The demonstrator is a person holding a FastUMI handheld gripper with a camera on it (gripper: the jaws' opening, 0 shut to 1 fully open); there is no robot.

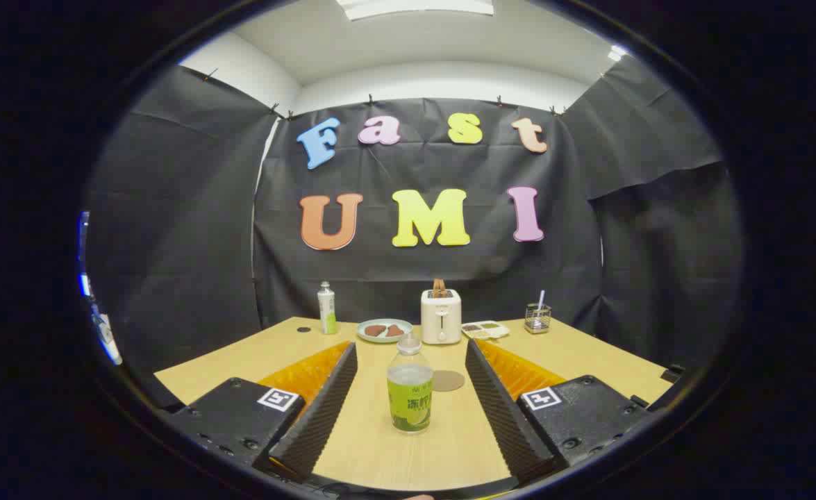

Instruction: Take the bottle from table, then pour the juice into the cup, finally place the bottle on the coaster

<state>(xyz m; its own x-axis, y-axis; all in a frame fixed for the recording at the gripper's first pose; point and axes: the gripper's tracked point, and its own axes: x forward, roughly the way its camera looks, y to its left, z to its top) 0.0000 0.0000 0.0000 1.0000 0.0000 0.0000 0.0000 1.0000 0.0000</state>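
While claw [411,378] agape, bottle [410,385] half-full

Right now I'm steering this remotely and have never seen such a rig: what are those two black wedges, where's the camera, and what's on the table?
The camera rides on a handheld gripper and looks forward along its two ridged black fingers; those are the wedges. They stand wide open and hold nothing. Between them, upright on the wooden table, is the juice bottle, untouched. Just beyond it lies a round coaster. Farther back are a white-and-green bottle, a plate, a toaster, a small tray and a holder.
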